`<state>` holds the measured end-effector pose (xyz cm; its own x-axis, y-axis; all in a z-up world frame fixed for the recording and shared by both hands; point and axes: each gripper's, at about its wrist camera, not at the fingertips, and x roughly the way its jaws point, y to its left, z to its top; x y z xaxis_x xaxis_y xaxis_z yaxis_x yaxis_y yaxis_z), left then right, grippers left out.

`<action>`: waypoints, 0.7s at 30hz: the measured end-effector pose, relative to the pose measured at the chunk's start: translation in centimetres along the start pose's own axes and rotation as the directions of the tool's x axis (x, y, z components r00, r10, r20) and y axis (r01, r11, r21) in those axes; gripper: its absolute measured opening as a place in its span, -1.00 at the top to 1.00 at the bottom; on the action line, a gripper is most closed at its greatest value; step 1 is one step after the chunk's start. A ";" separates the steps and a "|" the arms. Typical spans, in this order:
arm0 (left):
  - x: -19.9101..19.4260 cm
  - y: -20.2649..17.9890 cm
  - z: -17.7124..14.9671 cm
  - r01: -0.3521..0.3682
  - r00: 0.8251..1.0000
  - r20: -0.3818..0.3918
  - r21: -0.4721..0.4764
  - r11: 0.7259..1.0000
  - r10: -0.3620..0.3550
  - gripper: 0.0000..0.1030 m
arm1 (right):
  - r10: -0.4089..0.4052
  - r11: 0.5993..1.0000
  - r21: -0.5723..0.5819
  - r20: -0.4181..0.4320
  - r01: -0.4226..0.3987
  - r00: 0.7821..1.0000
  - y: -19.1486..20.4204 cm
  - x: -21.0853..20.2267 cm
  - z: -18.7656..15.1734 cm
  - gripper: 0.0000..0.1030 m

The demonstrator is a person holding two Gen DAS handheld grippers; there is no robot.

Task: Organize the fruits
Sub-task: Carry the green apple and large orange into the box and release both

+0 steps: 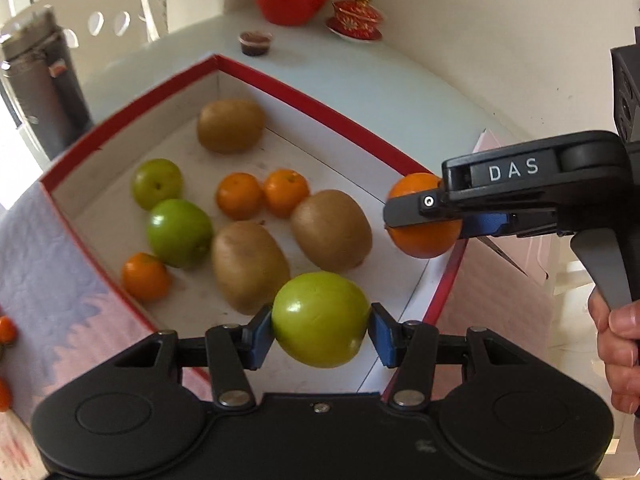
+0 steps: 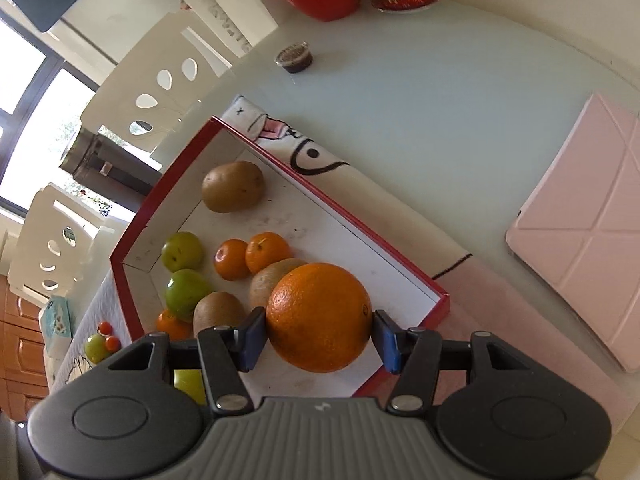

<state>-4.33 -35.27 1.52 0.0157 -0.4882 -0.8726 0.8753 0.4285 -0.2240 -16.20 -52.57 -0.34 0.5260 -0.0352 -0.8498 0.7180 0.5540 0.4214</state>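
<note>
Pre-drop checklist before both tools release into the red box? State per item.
1. Left tool grips the green apple between both pads: ok.
2. Right tool grips the big orange between both pads: ok.
3. Both fruits are over the red box: apple ok; the orange sits over the box's near corner edge in the left wrist view, cannot tell.
4. Free floor under the apple: bare patch beside the nearest kiwi, ok.
5. Free floor under the orange: a kiwi lies close behind it, cannot tell.
6. Tools clear of each other: apart in the left wrist view, ok.
</note>
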 end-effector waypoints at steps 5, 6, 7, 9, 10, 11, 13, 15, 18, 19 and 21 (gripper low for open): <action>1.8 -0.1 0.2 0.013 0.999 -0.041 0.022 1.000 -0.012 -0.17 | -0.002 1.000 0.003 -0.007 0.002 1.000 -0.2 0.5 0.3 -0.13; 2.0 -0.1 0.1 0.017 0.999 -0.044 0.024 1.000 -0.016 -0.17 | -0.001 1.000 0.004 -0.010 0.001 1.000 -0.2 0.5 0.4 -0.13; 2.3 0.0 0.1 0.021 0.999 -0.048 0.024 0.999 -0.020 -0.17 | -0.001 1.000 0.004 -0.015 0.001 1.000 -0.1 0.7 0.6 -0.13; 2.6 0.1 0.0 0.026 0.998 -0.054 0.020 0.999 -0.024 -0.17 | -0.004 1.000 0.001 -0.025 0.004 1.000 0.0 0.9 0.7 -0.14; 2.7 0.1 0.0 0.027 0.998 -0.054 0.018 0.999 -0.026 -0.18 | -0.005 1.000 -0.004 -0.031 0.005 1.000 0.1 1.0 0.8 -0.15; 2.7 0.2 0.0 0.030 0.998 -0.054 0.013 0.999 -0.029 -0.18 | -0.006 1.000 -0.008 -0.035 0.005 0.999 0.1 1.1 0.8 -0.16; 2.8 0.5 -0.1 0.027 0.999 -0.047 0.003 1.000 -0.027 -0.23 | -0.008 1.000 -0.005 -0.039 0.008 0.999 0.2 1.2 0.9 -0.19; 2.6 0.5 -0.2 0.022 0.999 -0.048 -0.001 1.000 -0.022 -0.24 | -0.012 1.000 -0.006 -0.045 0.012 0.999 0.2 1.3 1.0 -0.21; 2.4 0.5 -0.4 0.018 0.999 -0.046 0.000 1.000 -0.018 -0.27 | -0.018 1.000 -0.006 -0.046 0.018 0.999 0.2 1.1 1.1 -0.22; 2.3 0.5 -0.4 0.010 0.999 -0.043 0.000 1.000 -0.010 -0.31 | -0.018 1.000 0.000 -0.042 0.018 0.999 0.2 0.9 1.1 -0.24; 1.9 0.7 -0.5 0.006 0.999 -0.034 -0.009 1.000 -0.006 -0.35 | -0.015 1.000 0.006 -0.032 0.015 0.999 0.1 0.5 1.2 -0.31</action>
<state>-3.93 -35.55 -0.50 -0.0061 -0.4651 -0.8852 0.8710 0.4324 -0.2332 -15.32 -53.48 -0.35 0.5004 -0.0169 -0.8656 0.7284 0.5486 0.4104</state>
